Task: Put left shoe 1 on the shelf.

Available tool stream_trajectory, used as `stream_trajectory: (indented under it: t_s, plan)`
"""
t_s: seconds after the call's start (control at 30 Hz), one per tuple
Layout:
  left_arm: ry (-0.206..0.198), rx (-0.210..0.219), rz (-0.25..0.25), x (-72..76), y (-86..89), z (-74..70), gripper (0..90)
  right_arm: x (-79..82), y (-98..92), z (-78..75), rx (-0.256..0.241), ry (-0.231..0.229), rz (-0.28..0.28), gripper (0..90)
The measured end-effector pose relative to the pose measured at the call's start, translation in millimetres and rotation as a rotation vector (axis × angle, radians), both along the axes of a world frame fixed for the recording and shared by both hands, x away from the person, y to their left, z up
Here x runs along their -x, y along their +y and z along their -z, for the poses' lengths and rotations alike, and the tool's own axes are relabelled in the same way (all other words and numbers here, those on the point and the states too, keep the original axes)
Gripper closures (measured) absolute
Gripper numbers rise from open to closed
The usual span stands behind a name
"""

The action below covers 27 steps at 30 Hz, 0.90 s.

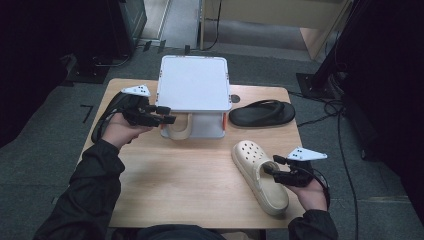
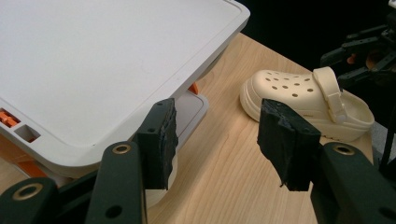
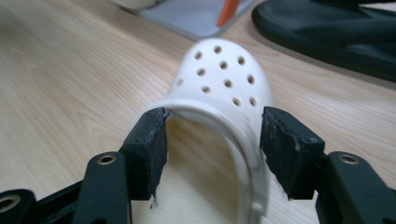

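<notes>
A cream clog (image 1: 260,177) lies at the front right of the wooden table (image 1: 175,175), toe pointing away. My right gripper (image 1: 271,164) is at its foot opening, open, with the jaws on either side of the clog's (image 3: 219,74) upper rim and gaps on both sides. A second cream clog (image 1: 180,127) sits under a white two-level rack (image 1: 194,82), only its heel showing. My left gripper (image 1: 170,115) hovers open at the rack's front left corner, holding nothing. In the left gripper view the open gripper (image 2: 217,135) points past the rack (image 2: 93,60) toward the first clog (image 2: 303,100).
A black flip-flop (image 1: 262,114) lies right of the rack, also seen as the flip-flop (image 3: 336,28) beyond the clog. The rack's lower tray (image 3: 201,14) has orange posts. Bare wood spans the table's middle and front left. Cables trail on the floor at right.
</notes>
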<state>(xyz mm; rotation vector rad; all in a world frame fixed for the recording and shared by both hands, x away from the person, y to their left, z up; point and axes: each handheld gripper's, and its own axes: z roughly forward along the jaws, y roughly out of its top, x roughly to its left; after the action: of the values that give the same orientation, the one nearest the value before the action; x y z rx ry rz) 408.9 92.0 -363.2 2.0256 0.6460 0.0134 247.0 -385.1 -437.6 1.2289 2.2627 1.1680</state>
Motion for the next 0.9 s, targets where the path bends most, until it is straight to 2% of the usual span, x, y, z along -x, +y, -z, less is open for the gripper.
stream_trajectory:
  t_s: [0.13,0.27,0.37,0.43,0.53,0.6,0.63,0.7,0.8,0.9]
  plan:
    - [-0.003,0.002,-0.003,-0.8,0.8,0.2,47.0,-5.9,-5.8,13.1,0.029,0.043,-0.002,42.5]
    - [-0.004,0.008,-0.003,-1.1,0.0,1.4,47.1,-12.4,-6.6,20.4,0.026,0.065,0.002,44.1]
    - [-0.007,-0.003,0.006,-0.2,-3.6,3.5,48.3,-26.5,-3.8,25.9,0.008,0.082,0.009,50.2]
    - [-0.007,-0.004,0.011,0.2,-4.2,3.7,48.6,-28.7,-3.4,25.7,0.006,0.079,0.012,50.4]
    - [-0.002,-0.003,0.011,-0.1,-4.6,4.4,49.9,-29.4,-0.2,25.8,0.040,0.054,0.008,54.0]
    - [0.005,0.002,0.011,-0.2,-3.9,4.5,52.9,-28.6,1.0,24.2,0.045,0.047,0.016,57.0]
    - [0.009,0.004,0.027,0.1,-2.9,4.0,55.2,-27.6,3.2,21.7,0.067,0.035,0.018,61.6]
    - [0.015,0.010,0.032,0.6,-2.6,3.5,56.8,-27.5,4.5,20.2,0.081,0.026,0.019,63.9]
    - [0.028,0.026,0.042,1.0,-2.7,2.6,60.7,-27.1,8.8,15.5,0.103,0.020,0.047,69.2]
    - [0.033,0.012,0.042,1.1,-4.2,3.2,61.5,-27.9,11.7,11.2,0.101,0.022,0.063,73.0]
